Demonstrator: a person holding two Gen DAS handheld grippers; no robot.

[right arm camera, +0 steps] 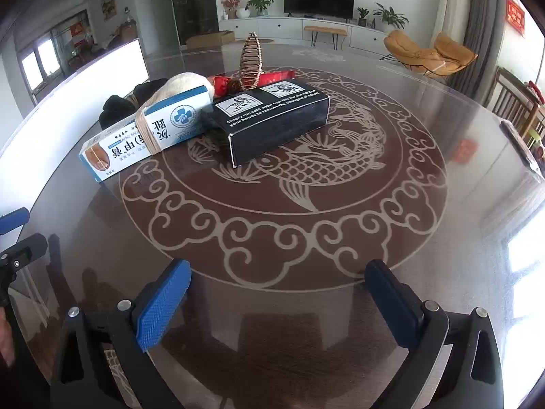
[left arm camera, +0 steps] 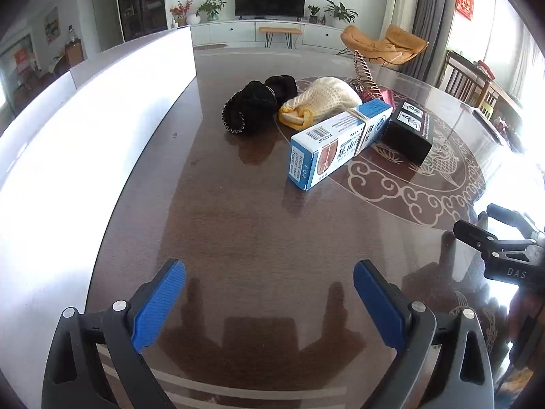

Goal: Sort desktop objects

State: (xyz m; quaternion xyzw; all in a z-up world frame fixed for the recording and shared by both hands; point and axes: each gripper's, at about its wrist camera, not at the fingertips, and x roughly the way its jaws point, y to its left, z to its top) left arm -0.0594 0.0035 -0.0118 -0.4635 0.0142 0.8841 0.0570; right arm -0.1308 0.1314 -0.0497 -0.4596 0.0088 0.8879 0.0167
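Desktop objects [left arm camera: 335, 143]: rectangular cartons, knitted pouches on glossy table [left arm camera: 238, 231]; both hand-held grippers [left arm camera: 269, 293] [right arm camera: 277, 293] wide, empty

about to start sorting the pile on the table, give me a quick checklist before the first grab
1. Left gripper open and empty: ok.
2. Right gripper open and empty: ok.
3. Blue and white box free to lift: not ok, its far end leans on the black box.
4. Black box flat on the table: ok.
5. Black cloth and cream knitted item apart: not ok, they touch.
6. Sorting destination in view: cannot tell.
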